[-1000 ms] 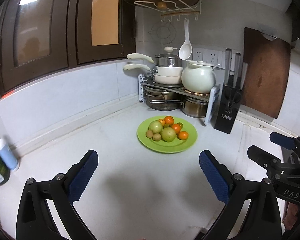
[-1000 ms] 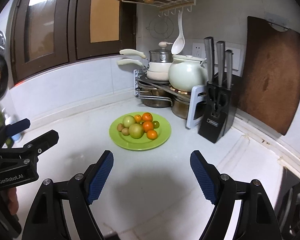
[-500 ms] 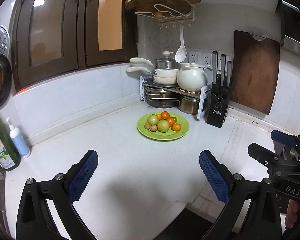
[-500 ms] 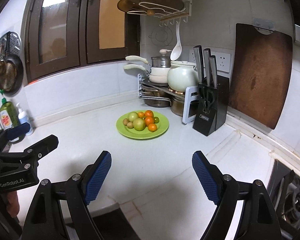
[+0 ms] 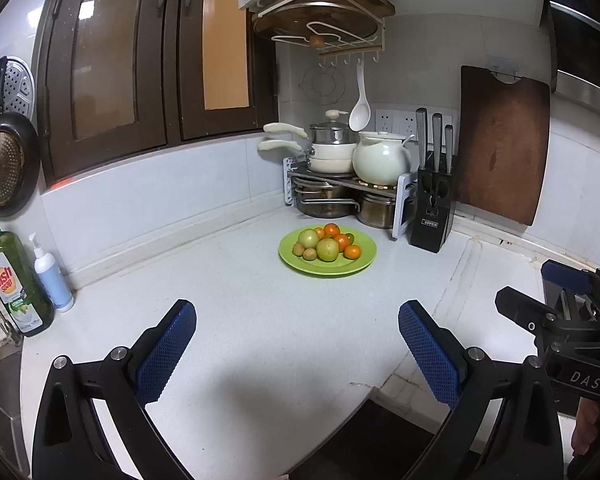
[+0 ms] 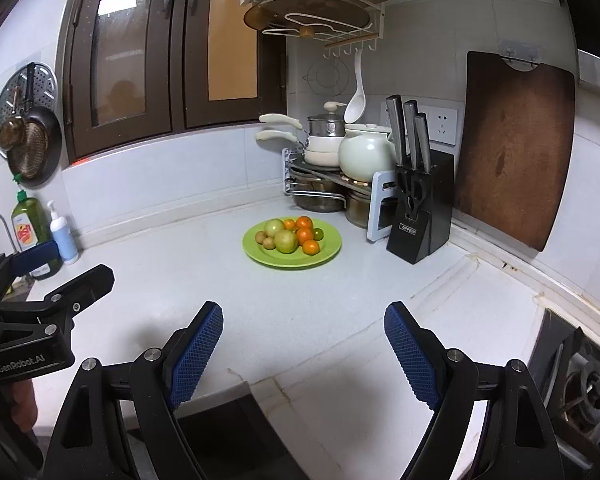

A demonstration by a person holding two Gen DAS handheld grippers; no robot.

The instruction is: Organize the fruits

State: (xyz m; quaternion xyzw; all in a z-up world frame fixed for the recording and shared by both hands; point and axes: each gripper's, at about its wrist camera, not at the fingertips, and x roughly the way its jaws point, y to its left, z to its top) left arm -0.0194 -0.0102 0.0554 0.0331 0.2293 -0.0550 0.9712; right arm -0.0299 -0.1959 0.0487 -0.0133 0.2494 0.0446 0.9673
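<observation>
Fruit (image 5: pixel 327 242) sits piled on a green plate (image 5: pixel 360 265), well beyond both empty, wide-open tongs (image 5: pixel 296 346) (image 6: pixel 303 344).

Oranges and green fruits (image 5: pixel 327 242) lie heaped on a green plate (image 5: pixel 328 267).

Both tools farther back from plate (image 5: pixel 327 261)

I count one green plate (image 6: pixel 332 246) – four oranges (image 6: pixel 311 247), two green apples (image 6: pixel 286 241) – and three knives (image 6: pixel 408 128) far right.
</observation>
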